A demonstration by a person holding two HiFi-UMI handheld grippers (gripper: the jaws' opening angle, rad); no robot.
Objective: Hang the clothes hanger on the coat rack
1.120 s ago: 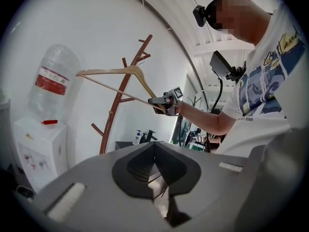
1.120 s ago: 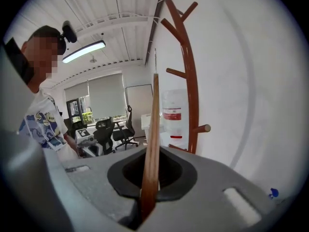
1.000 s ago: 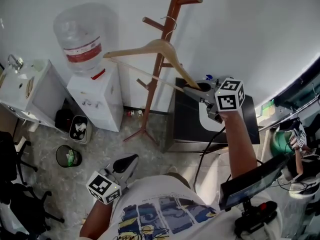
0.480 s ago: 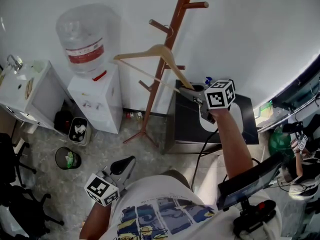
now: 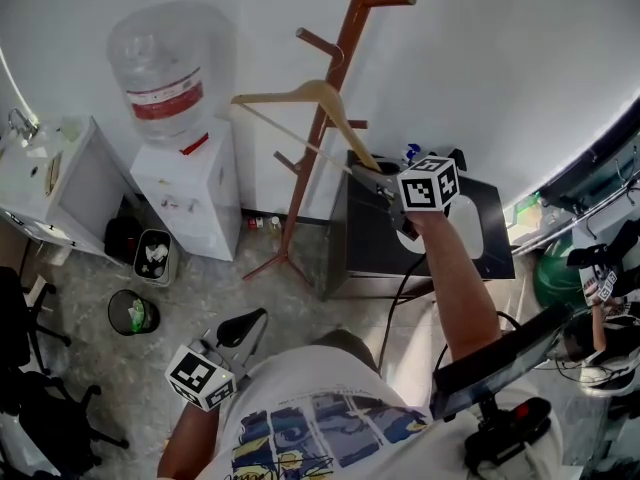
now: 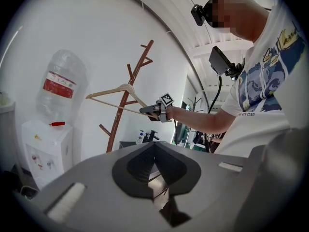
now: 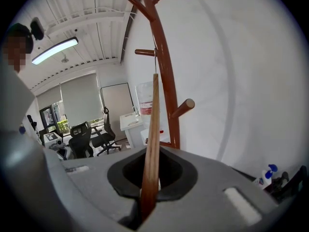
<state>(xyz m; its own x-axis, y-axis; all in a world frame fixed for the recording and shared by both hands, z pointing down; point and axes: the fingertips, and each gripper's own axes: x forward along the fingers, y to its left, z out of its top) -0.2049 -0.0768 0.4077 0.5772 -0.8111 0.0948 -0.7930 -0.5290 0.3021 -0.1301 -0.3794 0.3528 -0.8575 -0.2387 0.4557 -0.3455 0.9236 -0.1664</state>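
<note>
A light wooden clothes hanger (image 5: 300, 96) hangs tilted beside the red-brown coat rack (image 5: 335, 98). Its wire hook (image 5: 336, 55) sits at an upper left peg (image 5: 316, 42); I cannot tell whether it rests on the peg. My right gripper (image 5: 376, 180) is shut on the hanger's lower right end. In the right gripper view the hanger (image 7: 152, 129) runs edge-on out of the right gripper (image 7: 145, 208) toward the coat rack (image 7: 166, 81). My left gripper (image 5: 250, 323) is held low by the person's body, shut and holding nothing; in the left gripper view the left gripper (image 6: 155, 178) points level at the rack (image 6: 124, 105).
A water dispenser (image 5: 185, 193) with a big bottle (image 5: 165, 73) stands left of the rack. A black table (image 5: 375, 253) stands to its right, with a spray bottle (image 5: 408, 154) on it. A white cabinet (image 5: 75, 183), a bin (image 5: 134, 313) and office chairs (image 5: 25, 388) are at the left.
My right gripper has sunk a little with the hanger, bringing the hook down by the upper left peg. The left gripper has hardly moved.
</note>
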